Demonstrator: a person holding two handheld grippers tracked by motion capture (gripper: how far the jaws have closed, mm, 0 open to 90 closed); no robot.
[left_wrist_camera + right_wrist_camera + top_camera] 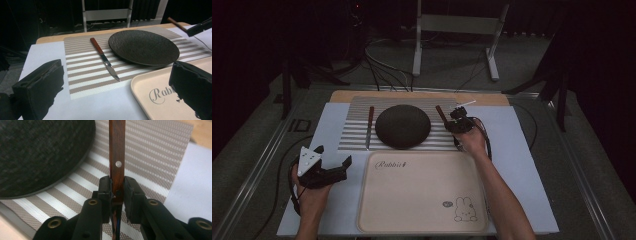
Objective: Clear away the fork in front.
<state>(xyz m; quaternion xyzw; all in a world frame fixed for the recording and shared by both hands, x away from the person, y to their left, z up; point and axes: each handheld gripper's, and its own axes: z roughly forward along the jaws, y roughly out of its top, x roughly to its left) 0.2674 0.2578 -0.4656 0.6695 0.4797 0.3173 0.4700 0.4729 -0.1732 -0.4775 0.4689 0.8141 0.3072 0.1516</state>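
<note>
In the right gripper view, the right gripper (117, 187) clamped a riveted wooden handle (117, 157) beside the dark plate (37, 150). The left gripper (332, 160) gaped empty over the table (332, 120), facing a knife (105, 59) on the striped mat (82, 65).

The room is dim, with black curtains (262, 30) hanging along the top and both sides of the frame. A grey carpet floor (452, 65) spreads around the table (422, 96), whose wooden edge shows at upper centre. Behind it stands a pale metal frame (457, 25) on two legs. Dark cables (377, 67) trail over the floor at upper centre. Metal rails (257, 160) run along the left and right.
</note>
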